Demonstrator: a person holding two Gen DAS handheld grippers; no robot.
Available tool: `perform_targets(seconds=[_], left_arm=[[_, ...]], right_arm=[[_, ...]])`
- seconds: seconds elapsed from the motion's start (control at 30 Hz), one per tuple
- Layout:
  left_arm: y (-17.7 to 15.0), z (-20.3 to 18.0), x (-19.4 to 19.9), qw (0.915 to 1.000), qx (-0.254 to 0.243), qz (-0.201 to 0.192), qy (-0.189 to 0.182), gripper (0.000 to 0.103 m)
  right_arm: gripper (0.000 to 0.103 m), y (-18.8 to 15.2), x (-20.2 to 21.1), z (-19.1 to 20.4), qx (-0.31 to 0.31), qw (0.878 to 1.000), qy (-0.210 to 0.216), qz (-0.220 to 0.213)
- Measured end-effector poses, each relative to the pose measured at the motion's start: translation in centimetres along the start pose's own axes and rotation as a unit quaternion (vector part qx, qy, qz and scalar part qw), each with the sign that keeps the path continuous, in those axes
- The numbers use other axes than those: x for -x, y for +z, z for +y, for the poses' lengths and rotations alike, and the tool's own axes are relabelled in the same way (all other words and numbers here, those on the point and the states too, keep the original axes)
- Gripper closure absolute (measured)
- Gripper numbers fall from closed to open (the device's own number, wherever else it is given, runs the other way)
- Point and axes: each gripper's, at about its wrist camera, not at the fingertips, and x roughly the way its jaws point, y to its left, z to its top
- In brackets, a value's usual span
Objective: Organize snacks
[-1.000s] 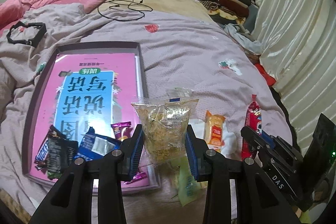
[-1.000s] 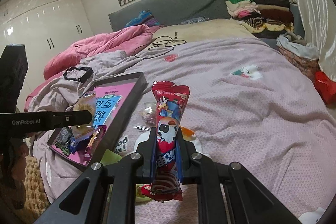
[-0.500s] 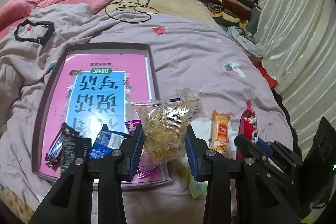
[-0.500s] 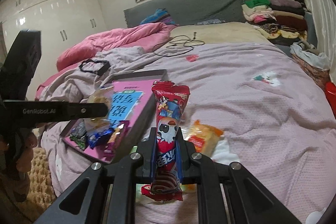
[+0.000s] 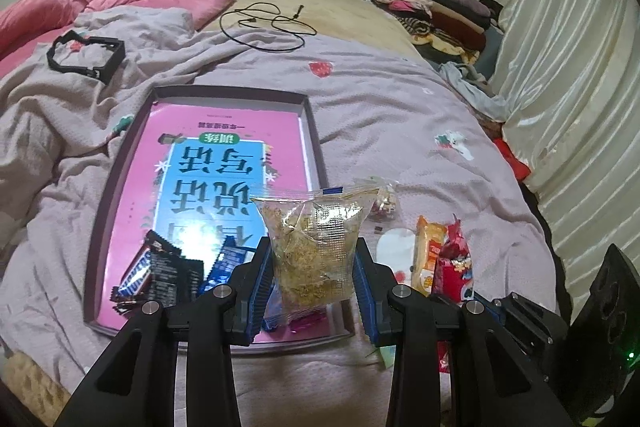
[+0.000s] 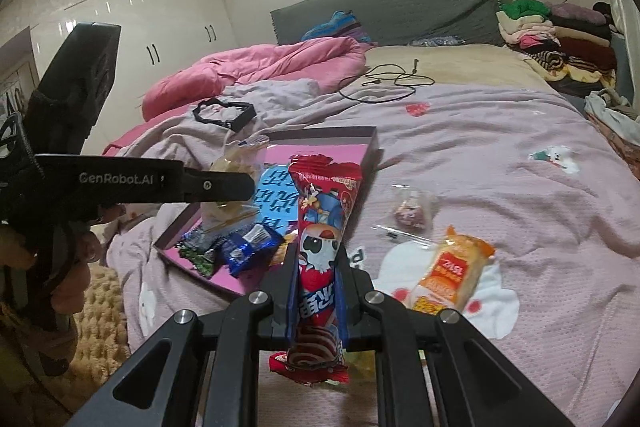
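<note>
1. At the bottom centre of the left wrist view, the left gripper (image 5: 314, 277) has its jaws pinching a clear bag of yellowish crumbly snack (image 5: 314, 247). The bag stands upright between the pads, long axis running up the frame, sealed top edge uppermost. It hangs over the near edge of the tray (image 5: 120, 171).

2. At the bottom centre of the right wrist view, the right gripper (image 6: 316, 291) has its jaws pressed tight on a red snack stick pack (image 6: 322, 227). The pack is upright, its long axis vertical in the frame, crimped top pointing up and its tail hanging below the pads.

3. To do this step well, I judge each pack should be lowered until it lies flat on the tray's pink liner, long axis along the tray's length, beside the dark and blue wrappers (image 5: 176, 275) at the lower left of that view, not on top of them. Let go only once a pack rests; the crumbly bag will slump, so keep it level.

4. Further out on the bed (image 6: 520, 155), at the right of the right wrist view, an orange packet (image 6: 452, 271) lies slanted toward the upper right, and a small clear candy bag (image 6: 410, 211) sits just beyond it. Both are outside the tray, not yet gathered.
</note>
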Motion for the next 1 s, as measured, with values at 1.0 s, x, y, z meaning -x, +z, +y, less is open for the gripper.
perform_targets(seconds=[1.0], left_arm=[[0.2,11.6,3.2,0.9950,0.079,-0.020,0.057,0.064]], right_arm=[[0.088,0.3,-2.4,5.3,0.025,0.999,0.035,0.019]])
